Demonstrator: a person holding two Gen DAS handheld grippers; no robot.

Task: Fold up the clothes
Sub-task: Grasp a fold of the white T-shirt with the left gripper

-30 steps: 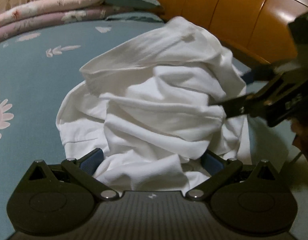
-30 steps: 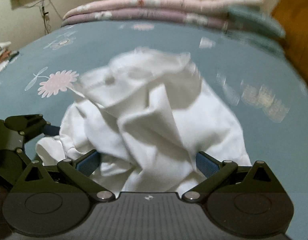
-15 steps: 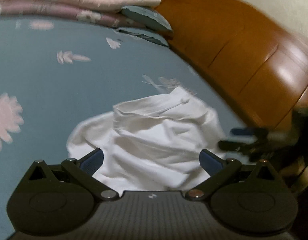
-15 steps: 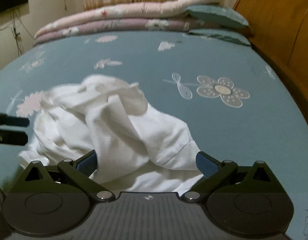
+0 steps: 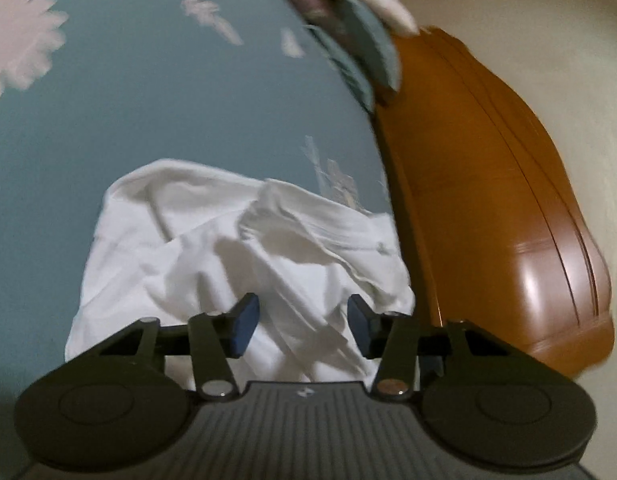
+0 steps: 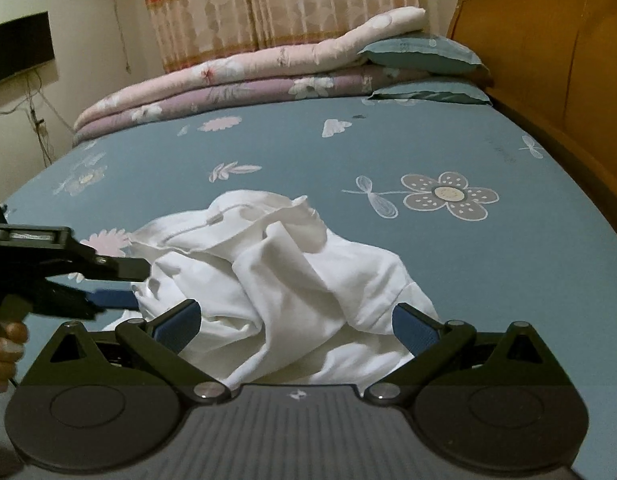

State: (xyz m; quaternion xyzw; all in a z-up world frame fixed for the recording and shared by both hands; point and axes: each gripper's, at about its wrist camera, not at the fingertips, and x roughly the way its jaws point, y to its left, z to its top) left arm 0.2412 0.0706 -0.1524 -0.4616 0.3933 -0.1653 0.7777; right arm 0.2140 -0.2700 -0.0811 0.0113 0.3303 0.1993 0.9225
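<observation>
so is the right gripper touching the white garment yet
Cannot tell. In the right wrist view the right gripper has wide-open jaws framing the white garment, but no clear contact or gap shows at the pads.

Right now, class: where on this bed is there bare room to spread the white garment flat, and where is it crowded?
Free: the sheet between the crumpled garment and the headboard. Crowded: the far edge, under folded quilts and pillows, and the garment's left, where the left gripper is closing.

Dim, warm indoor light, fisheye bending at the edges

Left view is smearing with motion blur; glare is shining on the wooden headboard [image 5: 528, 272]; right view is staying sharp, corners darkening.
</observation>
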